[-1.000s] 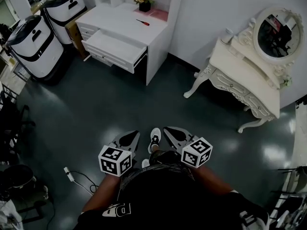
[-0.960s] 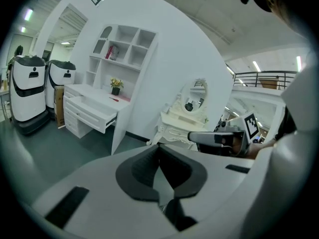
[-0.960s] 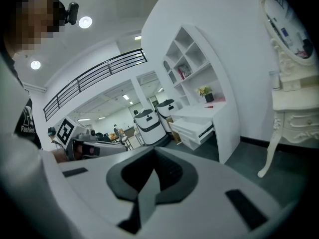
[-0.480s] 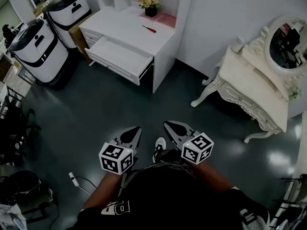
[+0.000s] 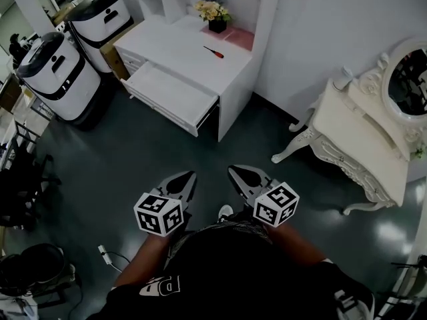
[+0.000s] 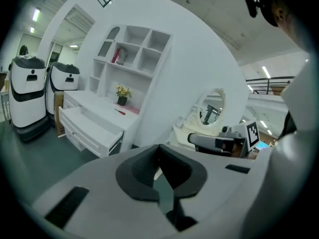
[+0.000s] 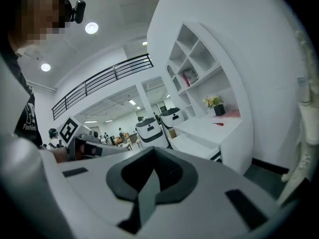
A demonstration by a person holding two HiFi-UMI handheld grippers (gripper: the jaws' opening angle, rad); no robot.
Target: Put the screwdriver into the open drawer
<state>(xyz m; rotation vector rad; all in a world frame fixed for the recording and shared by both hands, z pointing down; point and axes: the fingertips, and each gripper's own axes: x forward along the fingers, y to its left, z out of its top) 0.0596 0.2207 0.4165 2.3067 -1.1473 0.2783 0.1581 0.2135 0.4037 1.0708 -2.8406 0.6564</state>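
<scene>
— Fingers of the left gripper (image 5: 189,179) and the right gripper (image 5: 233,173), are they pressed together?
— Yes, both, with nothing between them; I think they are only carried now. Far ahead of them the screwdriver (image 5: 213,51), red handle and thin dark shaft, lies on the white desk (image 5: 173,49), beyond the open drawer (image 5: 170,99).

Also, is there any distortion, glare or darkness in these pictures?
Head view: dim overall, with soft glare on the dark floor, yet the screwdriver stays distinct. Left gripper view: strong fisheye bends the shelf unit; corners are black. Right gripper view: same fisheye, and a ceiling lamp burns bright.
</scene>
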